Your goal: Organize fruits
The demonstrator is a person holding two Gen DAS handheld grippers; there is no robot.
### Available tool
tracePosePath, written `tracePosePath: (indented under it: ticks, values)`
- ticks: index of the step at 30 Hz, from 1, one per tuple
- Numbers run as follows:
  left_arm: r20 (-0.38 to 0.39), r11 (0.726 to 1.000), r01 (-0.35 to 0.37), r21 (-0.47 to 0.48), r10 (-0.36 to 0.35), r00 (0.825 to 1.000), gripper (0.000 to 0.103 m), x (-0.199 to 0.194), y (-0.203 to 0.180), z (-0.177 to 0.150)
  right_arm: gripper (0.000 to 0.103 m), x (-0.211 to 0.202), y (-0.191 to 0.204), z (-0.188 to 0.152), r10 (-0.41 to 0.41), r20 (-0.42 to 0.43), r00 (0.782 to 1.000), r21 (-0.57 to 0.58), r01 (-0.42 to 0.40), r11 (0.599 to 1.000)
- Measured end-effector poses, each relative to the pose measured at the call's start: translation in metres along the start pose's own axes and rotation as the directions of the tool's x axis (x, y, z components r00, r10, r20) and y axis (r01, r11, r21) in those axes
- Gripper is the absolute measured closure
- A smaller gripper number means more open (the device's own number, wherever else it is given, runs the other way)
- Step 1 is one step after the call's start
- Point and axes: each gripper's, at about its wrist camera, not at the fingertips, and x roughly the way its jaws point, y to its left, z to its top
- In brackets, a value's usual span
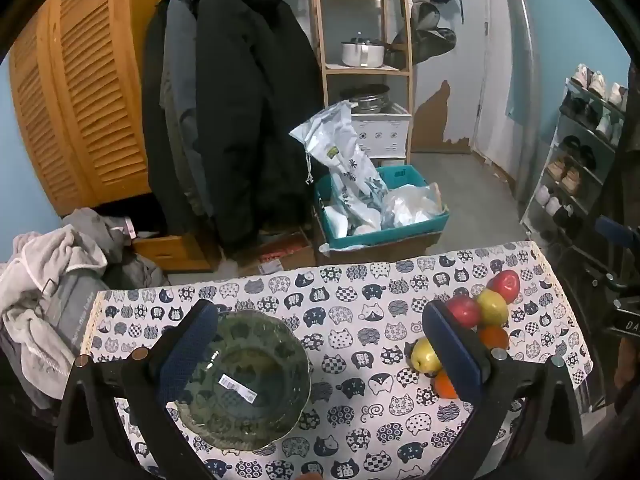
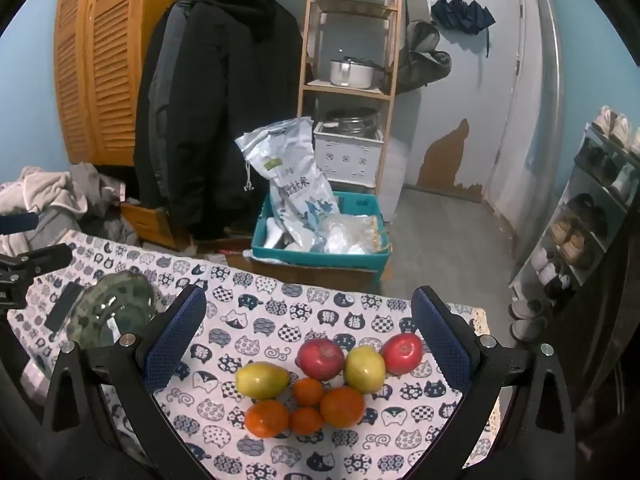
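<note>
With both the left gripper point(image 1: 320, 344) and right gripper point(image 2: 308, 344) spread wide and empty, the clustered fruits point(image 2: 320, 384) low in the right frame could roll off the bench point(image 2: 256, 320) if nudged, missing the glass bowl point(image 1: 244, 380).

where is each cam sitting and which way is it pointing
Left wrist: rides the left gripper, tilted down over the glass bowl; its two open fingers show.
Right wrist: rides the right gripper, tilted down over the fruit pile; its open fingers show, and the other gripper's dark frame at the left edge.
Shared: cat-print tablecloth, bowl, fruit, black coat, teal bin.
</note>
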Motion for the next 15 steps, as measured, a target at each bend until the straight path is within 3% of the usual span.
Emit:
tracePosePath:
  ticks: [7,15]
  values:
    - [0.005,1.000,-0.009,0.018,0.009,1.000,0.000,-0.003,-0.002,0.010,0.003,0.000,0.001,0.000,-0.002,0.000,1.000,-0.001,0.002,1.000]
    - [0.025,0.999,0.039,0.025,-0.040,0.999,0.000,-0.004,-0.003,0.002,0.003,-0.001,0.000,0.001,0.001,-0.001,1.000,0.001,-0.001,1.000]
